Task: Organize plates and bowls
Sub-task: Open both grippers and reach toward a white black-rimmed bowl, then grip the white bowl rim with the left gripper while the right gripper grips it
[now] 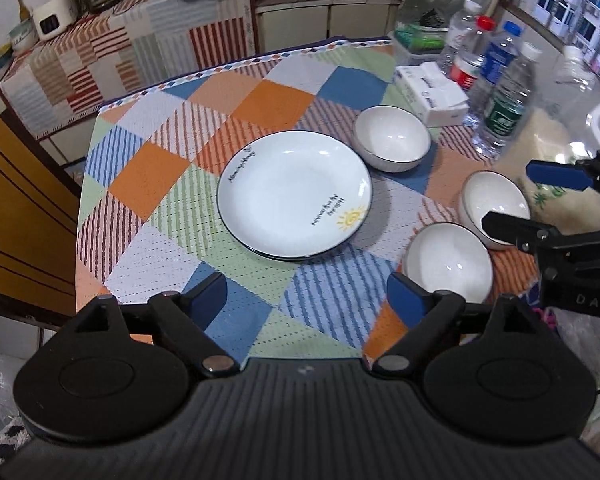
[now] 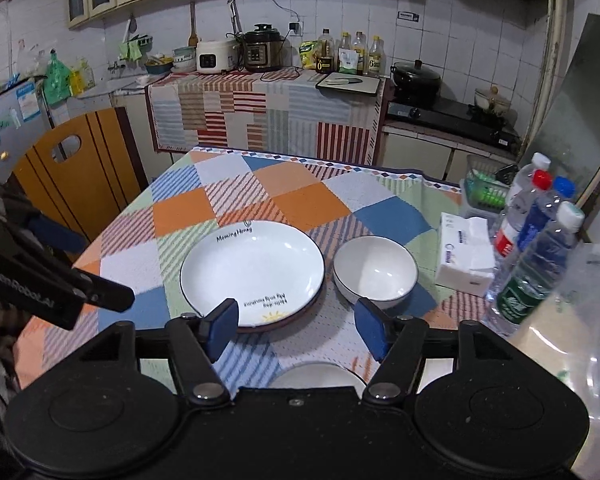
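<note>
Left wrist view: both grippers — left gripper [image 1: 306,300], right gripper [image 1: 520,196] — hung apart, empty. Plates [image 1: 294,194] looked stacked — likely two. You needed the nearest bowl [image 1: 448,262] next; grip its rim squarely.

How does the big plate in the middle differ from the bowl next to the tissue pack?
The plate is wide and shallow; the bowl is smaller and deep. The plate carries printed words and a yellow sun; the bowl's inside is plain. The plate rests on another plate; the bowl stands alone. Both are white with dark rims.
</note>
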`<act>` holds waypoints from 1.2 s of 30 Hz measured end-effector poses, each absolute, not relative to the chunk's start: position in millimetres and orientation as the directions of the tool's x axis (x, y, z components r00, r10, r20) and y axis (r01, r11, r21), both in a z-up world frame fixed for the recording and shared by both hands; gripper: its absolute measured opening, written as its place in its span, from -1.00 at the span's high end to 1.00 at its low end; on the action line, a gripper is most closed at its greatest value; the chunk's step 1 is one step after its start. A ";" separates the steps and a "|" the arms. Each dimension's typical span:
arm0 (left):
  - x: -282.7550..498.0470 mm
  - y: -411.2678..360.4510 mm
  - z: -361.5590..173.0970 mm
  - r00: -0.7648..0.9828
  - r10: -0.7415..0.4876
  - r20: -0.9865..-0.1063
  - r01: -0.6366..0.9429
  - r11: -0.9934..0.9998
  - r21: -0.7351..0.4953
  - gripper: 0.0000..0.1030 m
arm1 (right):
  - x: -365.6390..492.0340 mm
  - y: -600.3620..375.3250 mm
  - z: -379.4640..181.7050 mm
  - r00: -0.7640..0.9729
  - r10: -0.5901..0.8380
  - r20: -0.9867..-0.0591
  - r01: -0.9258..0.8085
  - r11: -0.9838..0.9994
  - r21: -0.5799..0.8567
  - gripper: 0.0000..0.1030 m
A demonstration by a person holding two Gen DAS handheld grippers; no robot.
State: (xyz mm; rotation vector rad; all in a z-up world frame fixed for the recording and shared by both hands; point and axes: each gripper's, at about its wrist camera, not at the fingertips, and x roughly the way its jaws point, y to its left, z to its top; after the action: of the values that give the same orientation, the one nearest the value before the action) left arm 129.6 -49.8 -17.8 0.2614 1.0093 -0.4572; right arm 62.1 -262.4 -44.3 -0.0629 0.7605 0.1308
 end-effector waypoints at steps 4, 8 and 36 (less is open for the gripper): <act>110.9 -58.5 -14.5 0.455 -0.246 -0.856 0.507 0.862 0.021 -0.76 | 41.6 -264.4 -40.8 0.733 0.074 -0.676 -0.155 0.986 -0.061 -0.84; 98.0 -70.7 -18.9 0.452 -0.244 -0.858 0.539 0.841 0.045 -0.77 | 25.9 -270.2 -48.5 0.723 0.055 -0.689 -0.163 0.982 -0.092 -0.84; 129.0 -156.9 -145.9 0.175 -0.222 -0.959 0.600 0.797 -0.075 -0.57 | 23.7 -297.3 -198.7 0.596 0.145 -0.790 -0.112 0.989 0.097 -0.84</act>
State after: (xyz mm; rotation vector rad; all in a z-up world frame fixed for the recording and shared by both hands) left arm 129.0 -156.9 -145.9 0.3554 1.2698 -0.5997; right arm 23.7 -297.3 -198.7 0.0385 0.9208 0.1489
